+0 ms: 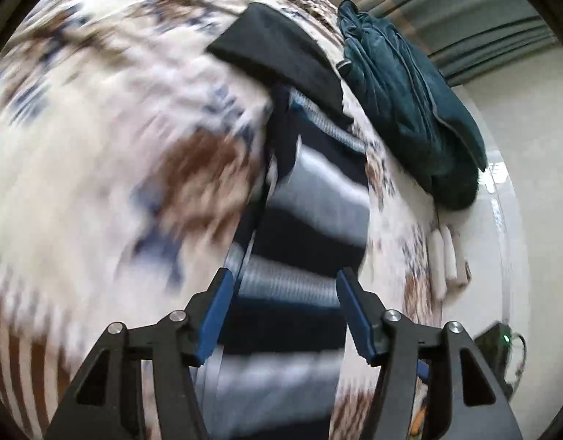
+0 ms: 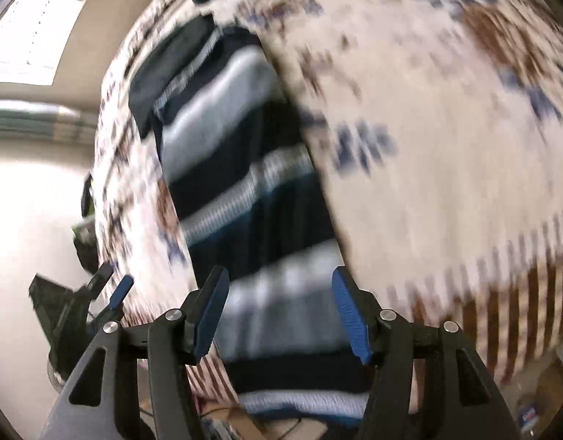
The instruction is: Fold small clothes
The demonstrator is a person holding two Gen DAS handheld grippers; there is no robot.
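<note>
Both your left tool (image 1: 283,289) and right tool (image 2: 279,286) hang apart, empty, above the striped garment (image 1: 311,198) on the bed (image 1: 98,146).

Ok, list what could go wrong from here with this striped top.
1. Both tools are open and clear of the striped top: the left tool and right tool hold nothing, so the long fold may spring open.
2. Both views are motion-blurred; a regrasp at this speed could pinch the patterned blanket along with the top.
3. The black garment lies against the top's far end and could get dragged along.
</note>
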